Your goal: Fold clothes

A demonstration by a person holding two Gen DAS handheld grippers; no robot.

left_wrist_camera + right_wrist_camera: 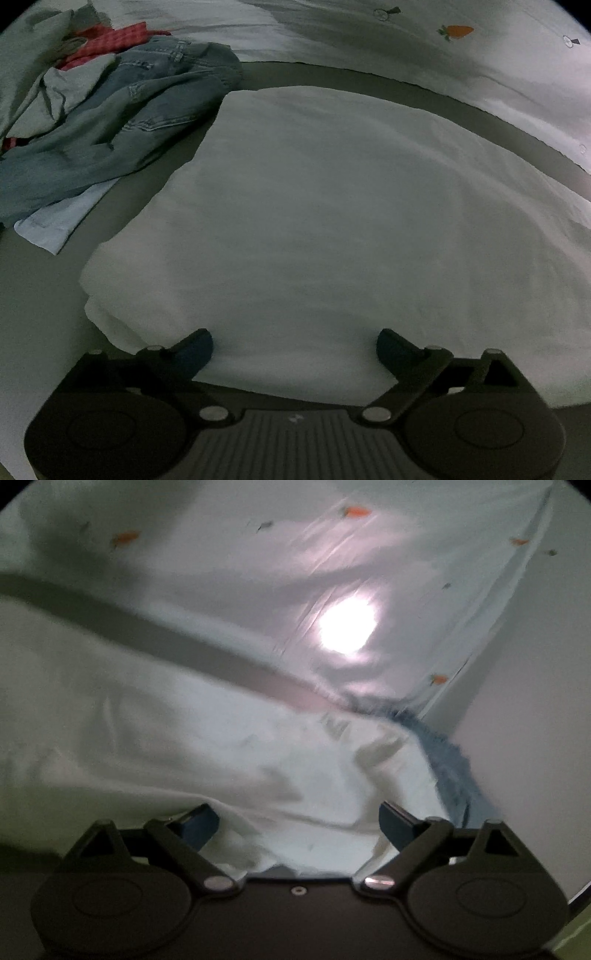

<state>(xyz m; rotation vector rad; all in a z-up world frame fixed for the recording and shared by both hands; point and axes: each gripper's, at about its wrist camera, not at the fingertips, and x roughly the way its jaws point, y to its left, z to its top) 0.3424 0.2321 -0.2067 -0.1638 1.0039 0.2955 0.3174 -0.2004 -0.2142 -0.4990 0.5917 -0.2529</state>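
Note:
A white garment lies folded flat in a broad rectangle on the grey surface, filling the middle of the left wrist view. My left gripper is open over its near edge, with the cloth between the spread fingers. In the right wrist view the same white cloth is rumpled and blurred. My right gripper is open with the white cloth lying loose between and under its fingers.
A heap of clothes sits at the far left: blue jeans, a red checked garment and a pale blue piece. A white sheet with orange carrot prints hangs behind. A blue fringed cloth lies at the right beside a wall.

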